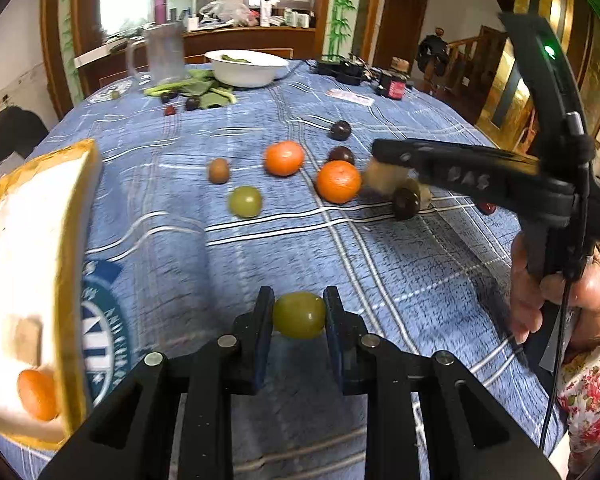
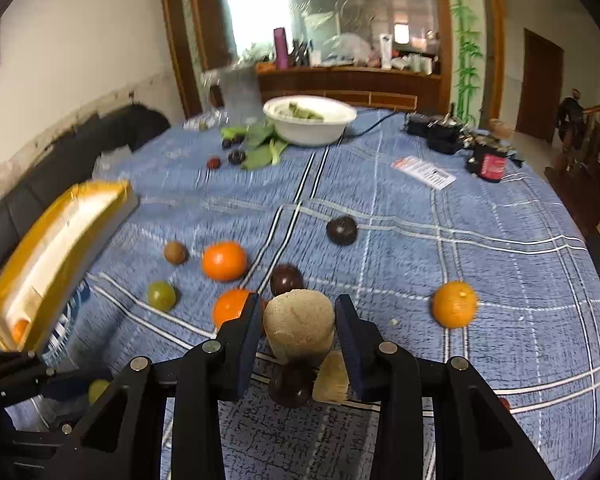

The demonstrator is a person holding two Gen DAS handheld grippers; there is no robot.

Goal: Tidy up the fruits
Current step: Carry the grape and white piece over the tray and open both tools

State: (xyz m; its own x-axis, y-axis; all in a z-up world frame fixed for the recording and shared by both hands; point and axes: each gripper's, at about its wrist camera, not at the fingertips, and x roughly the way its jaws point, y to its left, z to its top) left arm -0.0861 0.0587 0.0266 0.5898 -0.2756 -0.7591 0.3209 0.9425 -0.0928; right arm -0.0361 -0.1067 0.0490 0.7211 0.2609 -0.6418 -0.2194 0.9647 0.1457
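Green fruit (image 1: 299,314) between left hand-held gripper (image 1: 299,320) pads

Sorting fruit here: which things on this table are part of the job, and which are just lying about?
Job:
- green grape in left gripper
- tan fruit between right gripper jaws
- oranges
- dark plums
- loose grape
- yellow-rimmed tray

Lying about:
- white bowl
- leafy greens
- glass mug
- paper card
- black electronics

Two fisheye wrist views look steeply down from close above the tabletop (image 1: 400,264), facing the far mirror (image 2: 340,12); both share the scattered fruit.
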